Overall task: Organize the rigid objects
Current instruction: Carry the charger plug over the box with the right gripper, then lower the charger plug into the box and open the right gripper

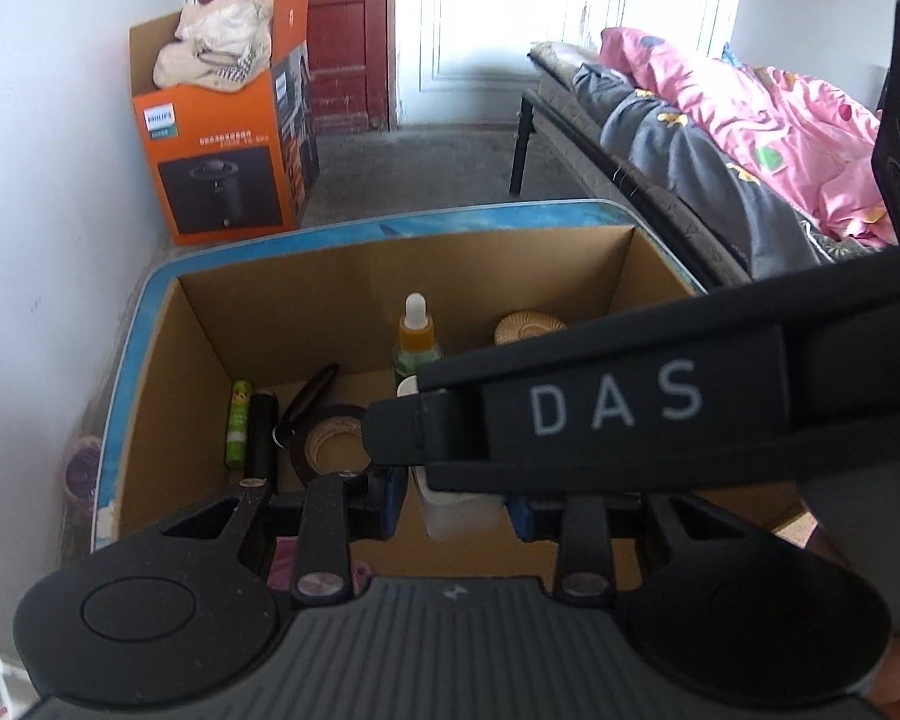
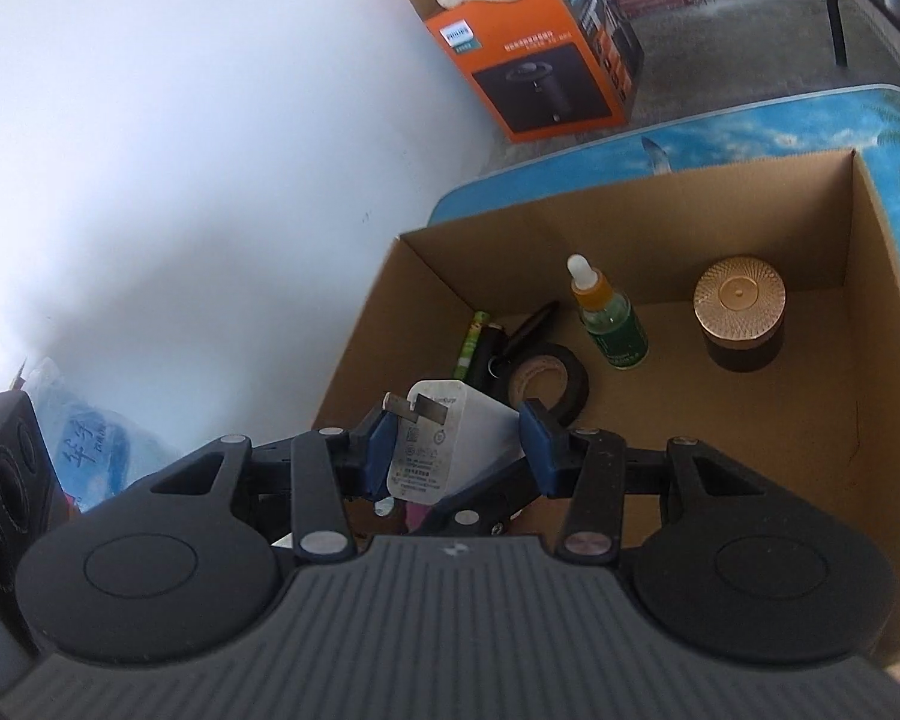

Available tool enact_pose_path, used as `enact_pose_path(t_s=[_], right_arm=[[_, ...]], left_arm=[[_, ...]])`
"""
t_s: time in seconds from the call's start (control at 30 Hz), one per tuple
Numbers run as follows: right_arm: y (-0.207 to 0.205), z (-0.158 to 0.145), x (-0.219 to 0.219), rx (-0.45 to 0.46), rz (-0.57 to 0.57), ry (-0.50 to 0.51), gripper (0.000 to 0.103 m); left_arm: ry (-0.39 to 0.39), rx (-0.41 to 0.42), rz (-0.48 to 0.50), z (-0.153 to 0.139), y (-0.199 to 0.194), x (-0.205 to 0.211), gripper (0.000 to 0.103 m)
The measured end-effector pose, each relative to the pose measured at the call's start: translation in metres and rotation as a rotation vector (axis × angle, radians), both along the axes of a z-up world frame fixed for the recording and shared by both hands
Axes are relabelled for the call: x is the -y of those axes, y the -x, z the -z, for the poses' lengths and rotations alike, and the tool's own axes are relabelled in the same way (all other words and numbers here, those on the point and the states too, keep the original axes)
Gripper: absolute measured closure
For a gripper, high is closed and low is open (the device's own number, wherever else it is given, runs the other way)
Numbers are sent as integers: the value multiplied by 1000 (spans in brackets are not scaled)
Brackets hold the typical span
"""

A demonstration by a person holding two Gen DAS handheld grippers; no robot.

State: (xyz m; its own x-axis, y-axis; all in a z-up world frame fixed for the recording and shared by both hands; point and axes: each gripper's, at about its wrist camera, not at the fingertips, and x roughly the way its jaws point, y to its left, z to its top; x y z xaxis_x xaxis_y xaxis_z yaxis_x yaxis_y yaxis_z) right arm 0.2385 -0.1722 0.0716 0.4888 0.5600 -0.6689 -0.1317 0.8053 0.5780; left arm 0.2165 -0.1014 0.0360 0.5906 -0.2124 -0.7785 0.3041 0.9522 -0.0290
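White charger sits clamped in our right gripper above the cardboard box — our left gripper's fingers flank a white object, grip unclear.

Counting through the open brown cardboard box now, and tallying one of everything. Showing one clear dropper bottle with white tip, orange collar and green label; one round jar with a patterned copper lid; one roll of black tape on a tan core; one slim green tube; one black cylinder just beside it; one dark, slender, pointed piece. Adding one white plug-in charger block with metal prongs, sitting pinched between two blue pads.
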Motion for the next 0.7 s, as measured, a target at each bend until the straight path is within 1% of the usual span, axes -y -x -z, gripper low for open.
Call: enact_pose_path(t_s=[0.13,0.3,0.47,0.57,0.63,0.7], right_arm=[[-15,28,2,-87,-22,-11,59],[-27,49,0,-153,-43,-18,58],[-35,65,-6,-208,-68,13,58],[-35,65,-7,-208,-81,4,58],[-36,64,-9,-208,-80,15,58],[-39,65,-7,-209,-78,8,58]], left_arm=[[4,-98,-32,21,-24,-6,68],[4,-188,-65,35,-43,-6,68],[50,-291,-108,51,-55,-14,68],[66,-305,-122,53,-56,-13,68],[81,-304,-119,52,-55,-14,64],[70,-298,-118,52,-55,-13,61]])
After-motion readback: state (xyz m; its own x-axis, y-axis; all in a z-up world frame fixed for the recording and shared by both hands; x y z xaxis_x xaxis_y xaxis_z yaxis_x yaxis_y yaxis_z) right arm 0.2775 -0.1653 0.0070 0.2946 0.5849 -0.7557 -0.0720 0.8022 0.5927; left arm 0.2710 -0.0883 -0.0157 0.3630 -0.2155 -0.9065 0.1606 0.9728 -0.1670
